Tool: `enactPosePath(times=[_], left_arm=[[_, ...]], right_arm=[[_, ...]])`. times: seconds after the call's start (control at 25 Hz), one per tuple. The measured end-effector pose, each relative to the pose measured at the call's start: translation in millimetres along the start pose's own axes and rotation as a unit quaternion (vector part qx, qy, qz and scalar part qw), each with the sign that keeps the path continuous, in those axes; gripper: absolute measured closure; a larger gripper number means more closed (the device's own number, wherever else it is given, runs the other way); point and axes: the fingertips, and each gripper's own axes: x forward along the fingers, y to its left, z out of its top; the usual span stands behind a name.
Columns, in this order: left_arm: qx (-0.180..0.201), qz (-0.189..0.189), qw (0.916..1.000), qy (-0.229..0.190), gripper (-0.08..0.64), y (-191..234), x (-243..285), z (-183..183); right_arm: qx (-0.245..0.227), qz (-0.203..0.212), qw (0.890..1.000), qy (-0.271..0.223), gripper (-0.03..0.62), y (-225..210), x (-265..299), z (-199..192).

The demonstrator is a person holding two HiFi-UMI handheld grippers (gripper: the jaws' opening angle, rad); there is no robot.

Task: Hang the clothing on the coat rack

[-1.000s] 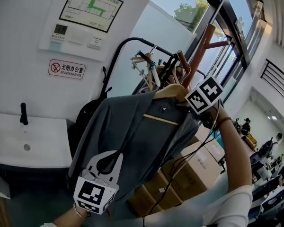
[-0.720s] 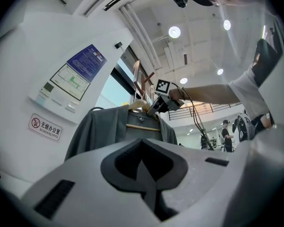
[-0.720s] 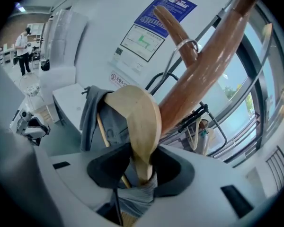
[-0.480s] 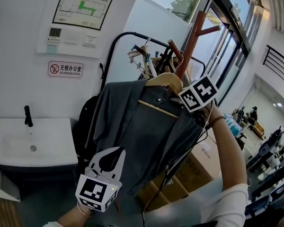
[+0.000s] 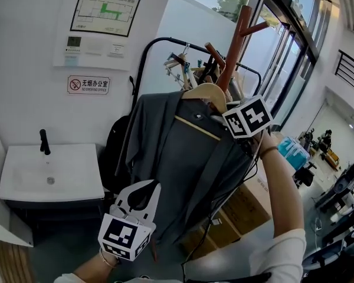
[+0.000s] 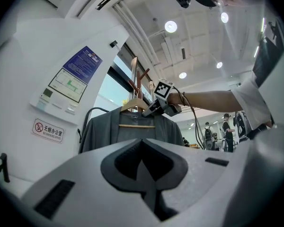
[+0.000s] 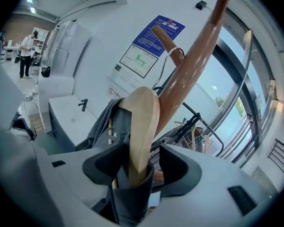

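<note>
A grey jacket (image 5: pixel 183 164) hangs on a wooden hanger (image 5: pixel 206 93) against the brown coat rack pole (image 5: pixel 235 46). My right gripper (image 5: pixel 221 118) is at the hanger's right shoulder. In the right gripper view its jaws (image 7: pixel 139 167) are opening, with the hanger's end (image 7: pixel 143 126) and a fold of grey cloth between them and a gap showing beside the wood. My left gripper (image 5: pixel 143 188) is low, in front of the jacket's hem, shut with nothing in it. From the left gripper view (image 6: pixel 144 171) the jacket (image 6: pixel 132 131) is some way off.
A white sink counter (image 5: pixel 47 178) with a black faucet (image 5: pixel 44 141) stands at the left wall. Behind the jacket are a black garment rail (image 5: pixel 165 43) with spare hangers and a black bag (image 5: pixel 115 152). Cardboard boxes (image 5: pixel 242 208) sit on the floor below. People are far off at the right.
The right gripper's jaws have widened around the hanger's end. The jacket and both grippers have stayed about where they were, and the view has shifted a little.
</note>
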Motion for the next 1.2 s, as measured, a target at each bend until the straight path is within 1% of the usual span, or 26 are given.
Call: enactPosePath(times=[0.04,0.24,0.36,0.6,0.8,0.92,1.08,1.12,1.16,1.2], left_arm=[[0.003,0.001,1.0000,0.003,0.552,-2.2,-0.1,0.2],[0.013,0.001,0.9998,0.015,0.552,-12.9,-2.2,1.0],[0.016,0.000,0.9997,0.019,0.552,-18.3,-6.2,-0.2],[0.013,-0.004,0.9997,0.021,0.552,-26.2,-11.1,2.0],[0.010,-0.008,0.9993,0.036,0.552,-31.1,-16.0,-6.3],[0.010,-0.013,0.9991,0.041,0.552,-33.7,-20.3,-7.4],[0.007,-0.017,0.9990,0.041,0.552,-34.9,-27.6,-7.3],[0.006,-0.017,0.9990,0.041,0.552,-34.7,-29.3,-7.6],[0.004,-0.016,0.9990,0.041,0.552,-34.2,-30.8,-8.0],[0.002,-0.015,0.9990,0.041,0.552,-33.7,-32.3,-8.3]], right_arm=[[-0.001,-0.001,1.000,-0.003,0.336,0.3,-2.8,0.6],[-0.008,0.008,1.000,-0.017,0.335,10.3,-16.1,4.2],[-0.007,0.000,0.999,-0.032,0.334,12.7,-27.5,7.6],[0.009,-0.034,0.997,-0.072,0.324,14.0,-52.0,15.5],[0.034,-0.092,0.986,-0.136,0.325,27.3,-77.3,24.2],[0.044,-0.101,0.983,-0.144,0.325,39.5,-85.9,21.4],[0.073,-0.116,0.980,-0.143,0.327,49.5,-87.9,3.5],[0.085,-0.127,0.978,-0.145,0.351,50.4,-89.6,-2.7],[0.100,-0.139,0.974,-0.150,0.427,50.9,-91.8,-9.1],[0.114,-0.150,0.970,-0.156,0.482,52.4,-93.8,-15.5]])
